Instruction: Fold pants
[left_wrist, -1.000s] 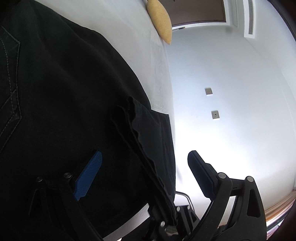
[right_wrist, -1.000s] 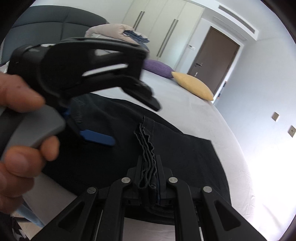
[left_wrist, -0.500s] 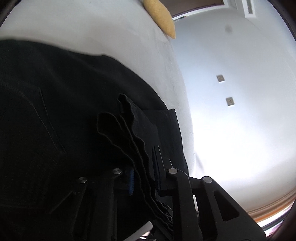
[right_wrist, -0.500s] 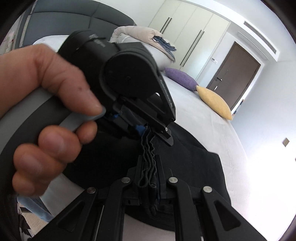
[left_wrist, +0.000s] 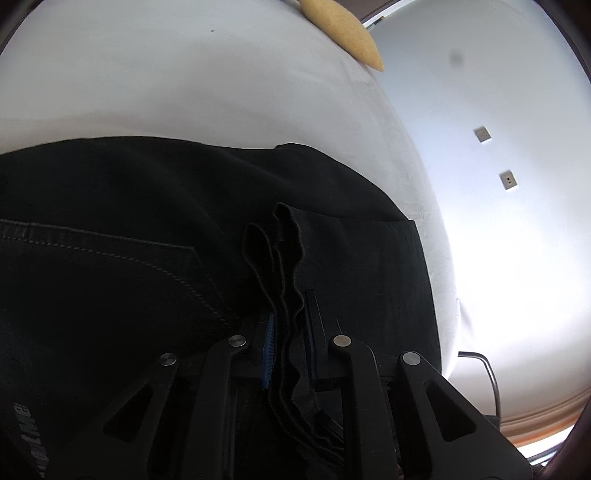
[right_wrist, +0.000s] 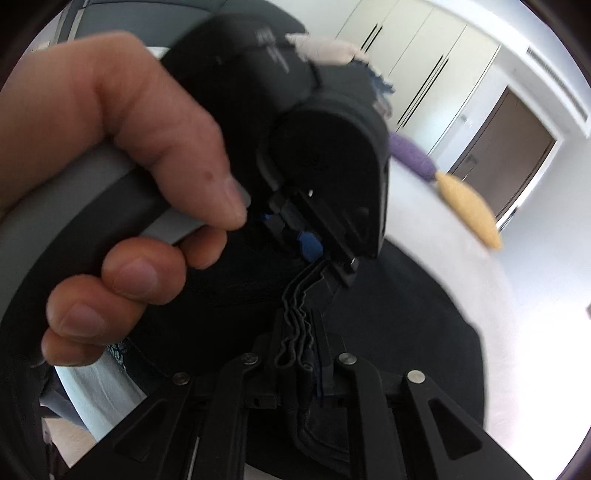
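Black pants (left_wrist: 147, 229) lie on a white bed (left_wrist: 184, 74); they also show in the right wrist view (right_wrist: 406, 325). My left gripper (left_wrist: 288, 314) is shut on a bunched stack of the pants' hem edges (left_wrist: 280, 251). My right gripper (right_wrist: 301, 332) is shut on the same bunched hem (right_wrist: 299, 299), a short way along it. In the right wrist view the left gripper (right_wrist: 332, 254) is close in front, held by a hand (right_wrist: 122, 192), its jaws closed on the fabric.
A yellow pillow (left_wrist: 343, 26) lies at the far side of the bed, also in the right wrist view (right_wrist: 469, 210), next to a purple pillow (right_wrist: 410, 155). White wardrobes (right_wrist: 424, 74) and a brown door (right_wrist: 506, 155) stand behind. The bed edge (left_wrist: 436, 258) is right.
My left gripper has closed on the bunched hem, having been open a second ago. Both grippers have come closer together, and the left one now fills more of the right wrist view.
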